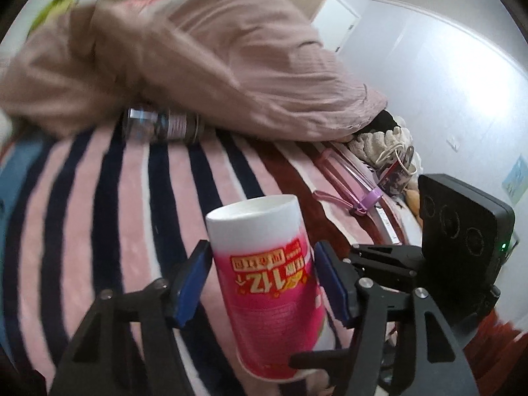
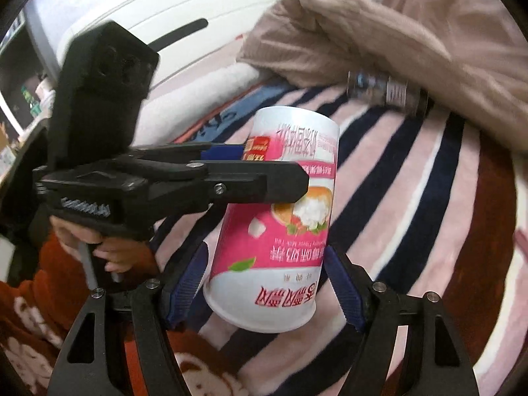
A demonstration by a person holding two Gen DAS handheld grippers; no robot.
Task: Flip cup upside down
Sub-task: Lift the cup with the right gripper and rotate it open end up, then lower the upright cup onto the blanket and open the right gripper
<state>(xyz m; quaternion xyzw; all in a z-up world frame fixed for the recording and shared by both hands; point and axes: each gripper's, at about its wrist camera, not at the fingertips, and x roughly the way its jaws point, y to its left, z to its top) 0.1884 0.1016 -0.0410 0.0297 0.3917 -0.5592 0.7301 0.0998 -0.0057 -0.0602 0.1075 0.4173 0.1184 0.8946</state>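
Note:
A pink and white paper cup (image 1: 267,283) is upside down, its white base up and its wide rim down, above a striped blanket (image 1: 99,204). My left gripper (image 1: 260,283) has its blue pads (image 1: 189,283) on either side of the cup's upper body, close to it; contact is unclear. In the right wrist view the same cup (image 2: 280,217) stands tilted, with the left gripper (image 2: 250,165) across its upper part from the left. My right gripper (image 2: 267,283) is open around the cup's lower end, with gaps to both pads (image 2: 343,293).
A beige quilt (image 1: 211,59) is piled at the back. A clear bottle (image 1: 161,125) lies at its edge, also in the right wrist view (image 2: 386,92). A pink bottle with a purple cap (image 1: 349,184) and a knitted item (image 1: 379,142) lie to the right.

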